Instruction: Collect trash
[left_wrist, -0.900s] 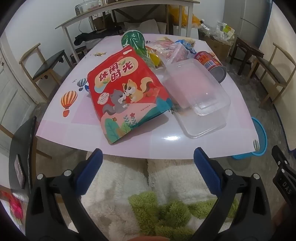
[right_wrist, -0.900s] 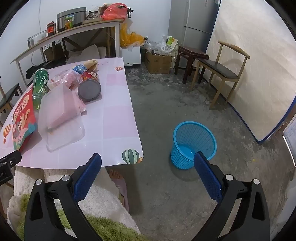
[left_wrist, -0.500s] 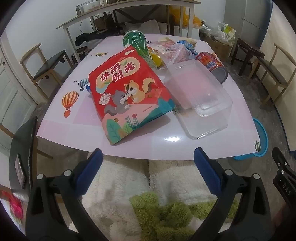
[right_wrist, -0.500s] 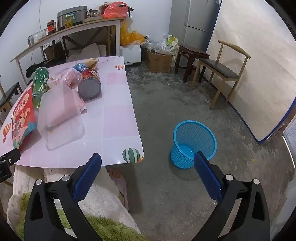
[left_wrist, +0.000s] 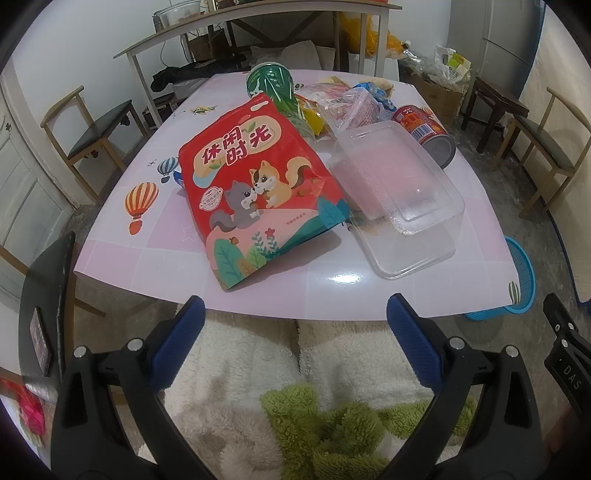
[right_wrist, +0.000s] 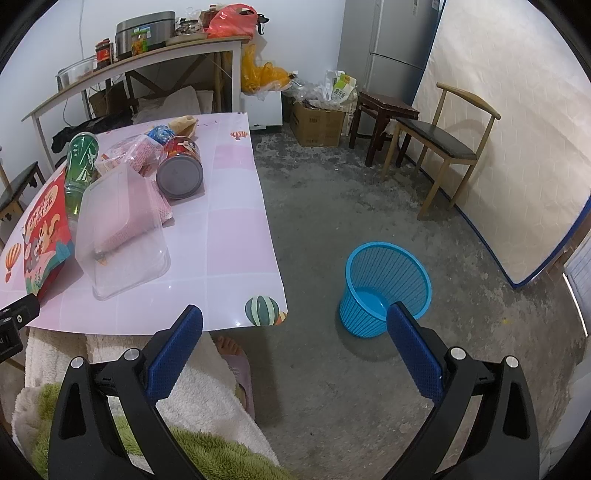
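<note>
Trash lies on a pink table (left_wrist: 280, 291): a red snack bag (left_wrist: 258, 188) with squirrels, a clear plastic box (left_wrist: 399, 192), a red can (left_wrist: 424, 129) on its side, a green cup (left_wrist: 271, 83) and crumpled wrappers (left_wrist: 347, 103). My left gripper (left_wrist: 295, 310) hangs open before the table's near edge, over a fleecy lap, nothing between its blue pads. The right wrist view shows the same pile, the clear box (right_wrist: 118, 229) and can (right_wrist: 181, 168), at left. My right gripper (right_wrist: 295, 319) is open and empty, aimed at the floor between the table (right_wrist: 236, 258) and a blue bin (right_wrist: 386, 284).
Wooden chairs stand at the left (left_wrist: 92, 129) and at the right (right_wrist: 443, 147). A stool (right_wrist: 380, 110), a cardboard box (right_wrist: 317, 122) and a long shelf table (right_wrist: 140, 62) line the back wall. A slippered foot (right_wrist: 231, 349) shows under the table edge.
Both views have crept slightly closer to the table; the trash and bin sit a little lower in frame. Both grippers stay open and empty.
</note>
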